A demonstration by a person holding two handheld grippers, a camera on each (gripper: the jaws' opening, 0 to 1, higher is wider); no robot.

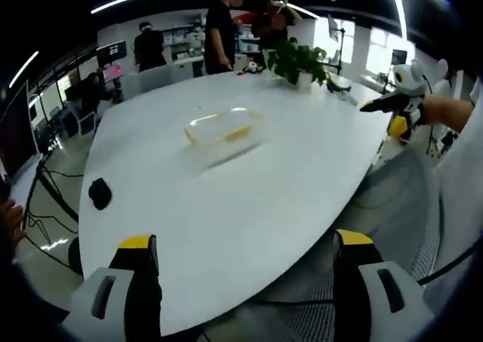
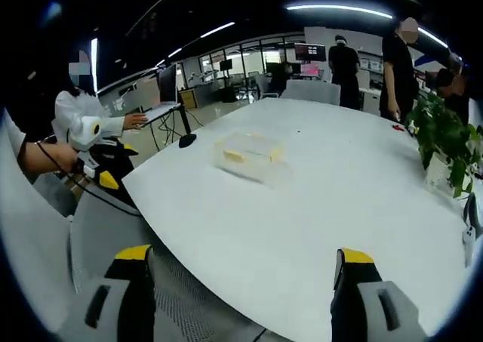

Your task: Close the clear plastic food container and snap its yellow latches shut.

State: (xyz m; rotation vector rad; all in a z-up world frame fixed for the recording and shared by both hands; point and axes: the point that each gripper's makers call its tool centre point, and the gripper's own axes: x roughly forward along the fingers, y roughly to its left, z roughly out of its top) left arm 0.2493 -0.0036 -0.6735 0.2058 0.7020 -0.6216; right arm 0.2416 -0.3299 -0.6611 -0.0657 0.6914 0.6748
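The clear plastic food container (image 1: 225, 127) with yellow latches sits near the middle of the white table (image 1: 249, 206), far from both grippers. From this distance I cannot tell how its lid and latches stand. My left gripper (image 1: 245, 263) is open at the table's near edge, with nothing between its yellow-tipped jaws. The right gripper (image 1: 400, 93) hovers off the table's right side in a hand. In the right gripper view the container (image 2: 249, 153) lies ahead, my right gripper (image 2: 243, 270) is open and empty at the table edge, and the left gripper (image 2: 98, 164) shows at the left.
A potted plant (image 1: 298, 61) stands at the table's far end, also seen as the plant (image 2: 445, 142) on the right. A small black object (image 1: 99, 192) lies near the table's left edge. A grey mesh chair (image 2: 113, 229) sits below the edge. Several people stand behind.
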